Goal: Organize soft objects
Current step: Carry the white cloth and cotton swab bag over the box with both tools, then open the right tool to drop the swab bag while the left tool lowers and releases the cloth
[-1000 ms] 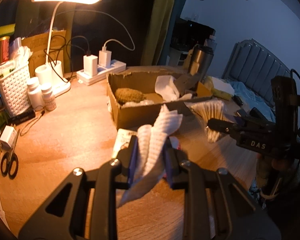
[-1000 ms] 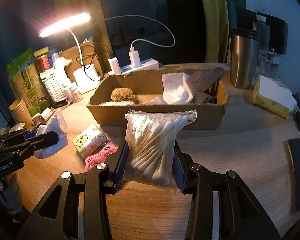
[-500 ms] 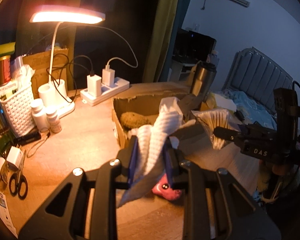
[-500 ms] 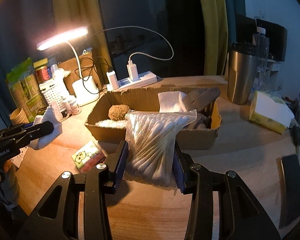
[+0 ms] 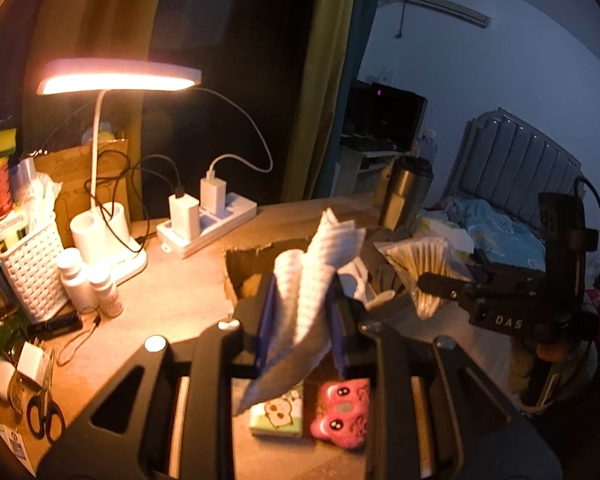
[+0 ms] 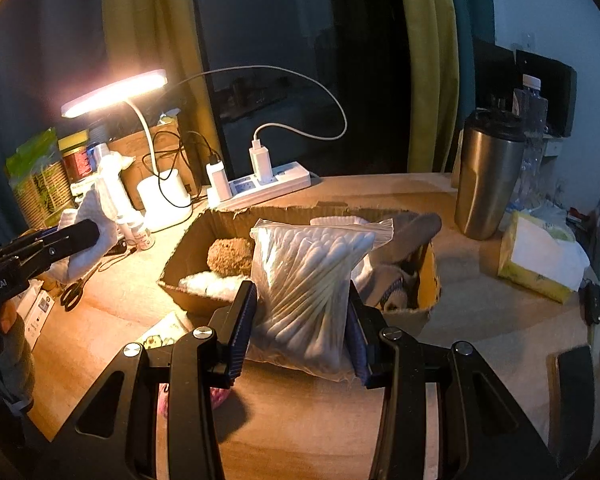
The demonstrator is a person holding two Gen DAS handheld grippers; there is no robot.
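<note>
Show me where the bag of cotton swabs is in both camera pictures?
Left wrist view: the bag of cotton swabs is at middle right, clamped in the right gripper.
Right wrist view: the bag fills the centre, between the fingers.
Shared landmark: the cardboard box just behind it.

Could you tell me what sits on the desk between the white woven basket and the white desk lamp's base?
Two small white pill bottles stand between the basket and the lamp base, in the left wrist view.
</note>
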